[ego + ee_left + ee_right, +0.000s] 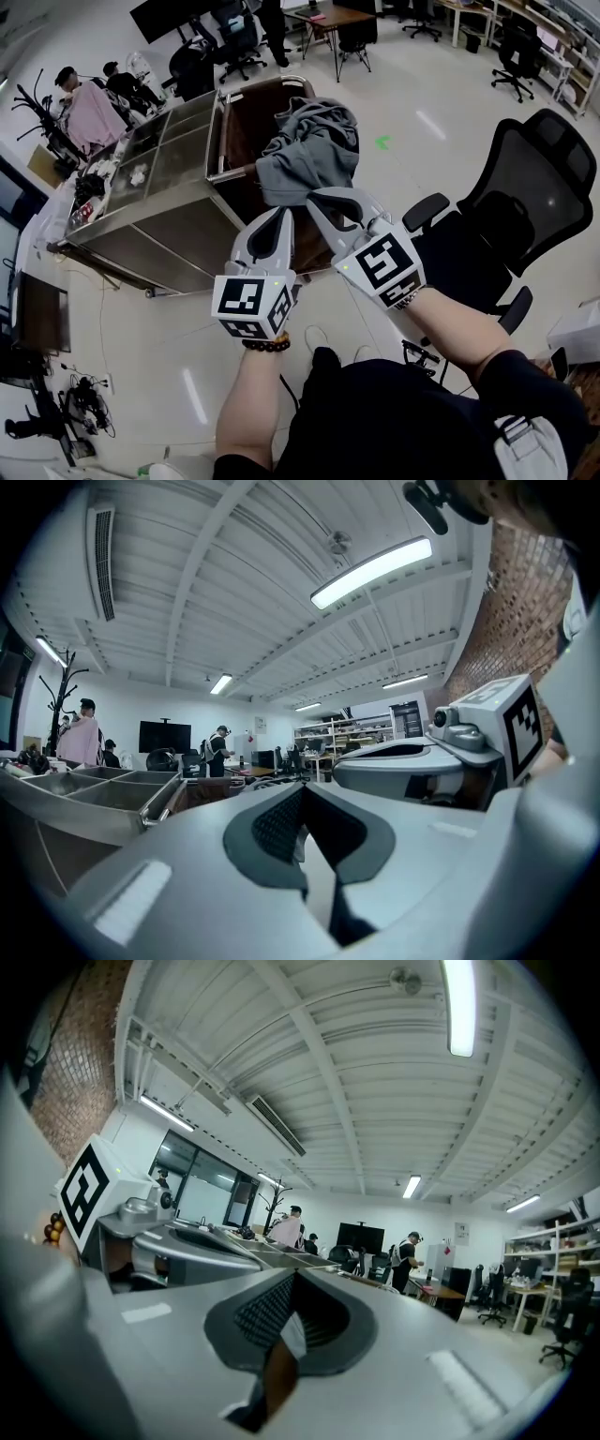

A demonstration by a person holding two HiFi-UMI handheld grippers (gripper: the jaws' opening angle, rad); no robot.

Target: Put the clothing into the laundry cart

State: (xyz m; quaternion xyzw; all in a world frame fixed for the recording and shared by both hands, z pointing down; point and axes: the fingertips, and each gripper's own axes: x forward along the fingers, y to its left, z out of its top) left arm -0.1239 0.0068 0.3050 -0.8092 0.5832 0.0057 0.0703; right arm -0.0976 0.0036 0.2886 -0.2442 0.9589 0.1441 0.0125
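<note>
A grey hooded garment [311,148] lies heaped in the laundry cart [228,133], spilling over its near rim. Both grippers are raised side by side just in front of it, pointing up and away. In the head view the tip of my right gripper [319,199] sits at the garment's lower edge, and my left gripper [282,214] is slightly lower and to the left. No cloth shows between the jaws in either gripper view. The left gripper [305,797] has its pads together, and so does the right gripper [292,1283].
A steel table with recessed trays [159,159] adjoins the cart's left side. A black mesh office chair [511,220] stands close on the right. People stand at the far left by a coat rack [89,112]. Desks and chairs line the back of the room.
</note>
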